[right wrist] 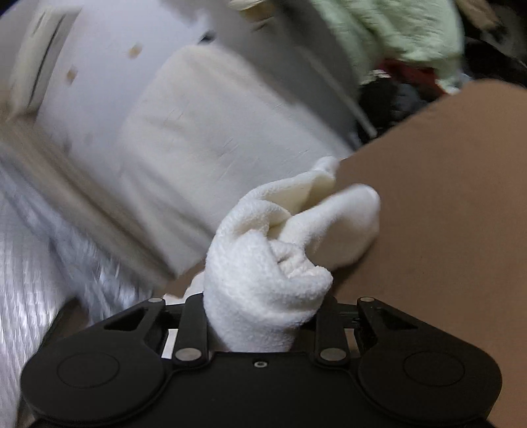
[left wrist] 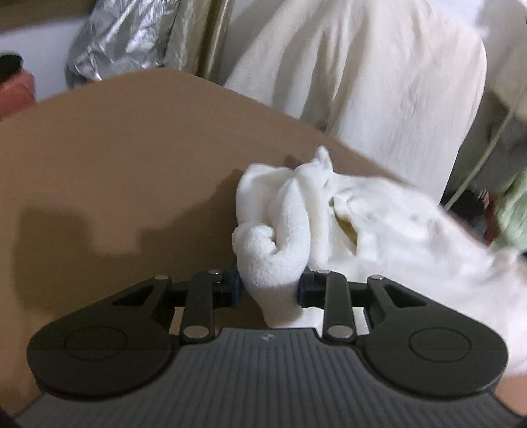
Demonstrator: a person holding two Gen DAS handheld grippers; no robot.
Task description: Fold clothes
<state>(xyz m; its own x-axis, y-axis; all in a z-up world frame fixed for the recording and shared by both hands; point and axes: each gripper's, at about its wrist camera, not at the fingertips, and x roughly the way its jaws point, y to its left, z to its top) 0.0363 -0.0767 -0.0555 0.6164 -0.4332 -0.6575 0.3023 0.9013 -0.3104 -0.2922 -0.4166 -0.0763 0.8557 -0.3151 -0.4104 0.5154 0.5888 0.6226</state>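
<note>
A white fleecy cloth [left wrist: 329, 214] is bunched over the brown table top [left wrist: 131, 158]. My left gripper [left wrist: 270, 284] is shut on a rolled corner of it, and the cloth trails off to the right in the left wrist view. In the right wrist view another bunched part of the white cloth [right wrist: 280, 250] is squeezed between the jaws of my right gripper [right wrist: 263, 312], which is shut on it. Its folds rise in front of the fingers and hide the pads. The right wrist view is blurred by motion.
A large cream cushion or bedding [left wrist: 378, 66] lies beyond the table's far edge. Crinkled silver foil-like sheeting [left wrist: 125, 39] sits at the back left. A pale green garment [right wrist: 395, 29] and dark items are piled past the brown table top [right wrist: 444, 197].
</note>
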